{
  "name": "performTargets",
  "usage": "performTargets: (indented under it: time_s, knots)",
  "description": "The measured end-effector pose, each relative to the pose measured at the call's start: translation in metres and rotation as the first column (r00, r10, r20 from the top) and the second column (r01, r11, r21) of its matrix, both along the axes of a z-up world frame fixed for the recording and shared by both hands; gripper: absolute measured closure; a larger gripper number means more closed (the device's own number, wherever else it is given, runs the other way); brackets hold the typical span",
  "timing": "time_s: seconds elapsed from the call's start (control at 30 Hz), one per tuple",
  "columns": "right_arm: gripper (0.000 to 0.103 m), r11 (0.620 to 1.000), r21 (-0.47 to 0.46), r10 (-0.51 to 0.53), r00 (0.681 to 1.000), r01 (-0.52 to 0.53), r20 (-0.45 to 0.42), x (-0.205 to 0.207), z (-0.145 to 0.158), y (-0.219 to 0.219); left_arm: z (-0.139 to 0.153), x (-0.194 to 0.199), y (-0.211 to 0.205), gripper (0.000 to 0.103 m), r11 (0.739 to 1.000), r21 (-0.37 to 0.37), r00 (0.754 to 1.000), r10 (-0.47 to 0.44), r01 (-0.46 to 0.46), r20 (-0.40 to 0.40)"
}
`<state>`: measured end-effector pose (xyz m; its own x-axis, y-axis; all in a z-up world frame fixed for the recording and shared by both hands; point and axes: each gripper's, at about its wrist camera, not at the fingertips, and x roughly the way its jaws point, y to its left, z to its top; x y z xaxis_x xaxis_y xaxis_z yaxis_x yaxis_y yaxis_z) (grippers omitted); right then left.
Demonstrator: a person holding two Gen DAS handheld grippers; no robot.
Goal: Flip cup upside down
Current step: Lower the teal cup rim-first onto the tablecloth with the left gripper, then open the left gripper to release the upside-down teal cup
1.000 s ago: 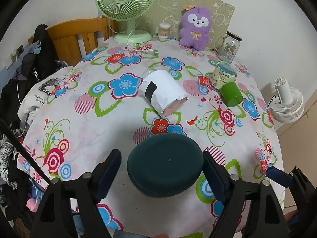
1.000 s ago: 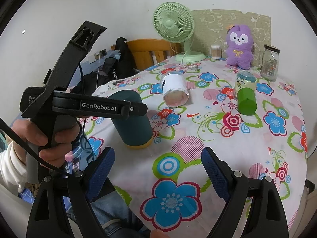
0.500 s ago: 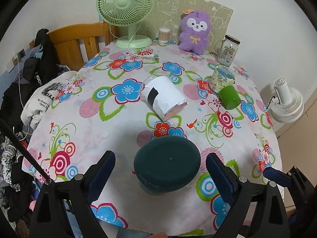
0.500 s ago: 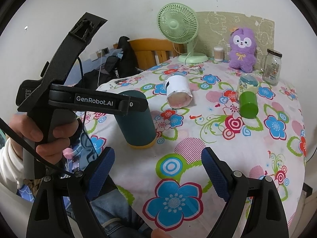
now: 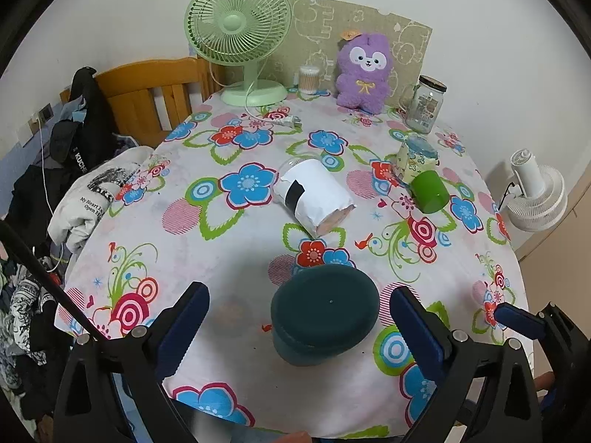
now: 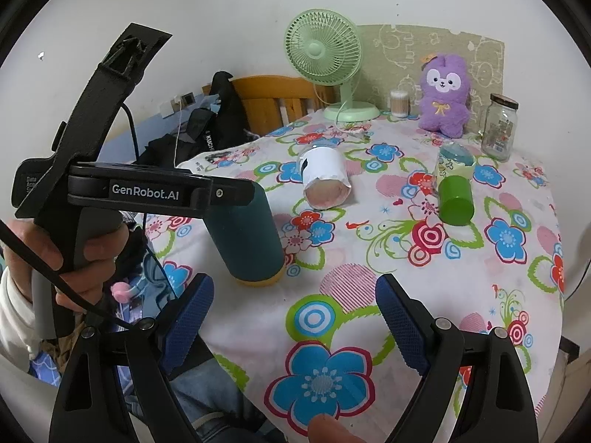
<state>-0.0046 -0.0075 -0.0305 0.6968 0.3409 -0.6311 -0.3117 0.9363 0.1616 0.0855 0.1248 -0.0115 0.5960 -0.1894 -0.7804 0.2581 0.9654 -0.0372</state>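
Observation:
A dark teal cup (image 5: 325, 317) stands upside down on the flowered tablecloth (image 5: 229, 258) near the front edge. In the right wrist view the cup (image 6: 247, 236) shows its yellow rim down on the cloth. My left gripper (image 5: 299, 302) hovers over it, open, its blue pads (image 5: 184, 317) well clear of the cup's sides. A hand (image 6: 85, 254) holds that gripper's handle. My right gripper (image 6: 295, 288) is open over the cloth to the right of the cup, with nothing between its fingers.
A white paper-wrapped cup (image 5: 314, 195) and a green cup (image 5: 430, 192) lie on their sides mid-table. Behind them stand a patterned cup (image 5: 417, 155), a glass jar (image 5: 424, 105), a purple plush (image 5: 364, 70) and a green fan (image 5: 240, 33). Clothes (image 5: 85, 129) hang over a chair at the left.
My left gripper has spread wider and drawn back from the teal cup, which stays standing upside down on the cloth. The right gripper has barely moved.

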Motion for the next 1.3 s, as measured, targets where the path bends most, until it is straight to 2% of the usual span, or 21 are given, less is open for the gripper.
performTargets:
  time_s: [0.4,0.63,0.9,1.3]
  knots:
    - [0.009,1.000,-0.007,-0.015,1.000,0.015,0.017,0.003,0.006,0.004,0.012,-0.002,0.011,0.003,1.000,-0.012,0.999,0.002,-0.002,0.035]
    - [0.009,0.996,-0.025,-0.080,0.997,0.080,0.017,0.006,0.008,0.005,0.016,-0.005,0.023,0.003,0.999,-0.039,0.997,0.011,-0.008,0.077]
    - [0.007,0.963,-0.076,-0.249,0.962,0.258,0.108,-0.004,0.022,0.007,0.018,-0.010,0.037,0.003,0.998,-0.060,0.990,-0.010,0.019,0.143]
    - [0.006,0.946,-0.008,-0.319,0.933,0.325,0.164,-0.014,0.038,0.018,0.016,-0.032,0.058,0.000,0.995,-0.069,0.962,-0.057,0.079,0.268]
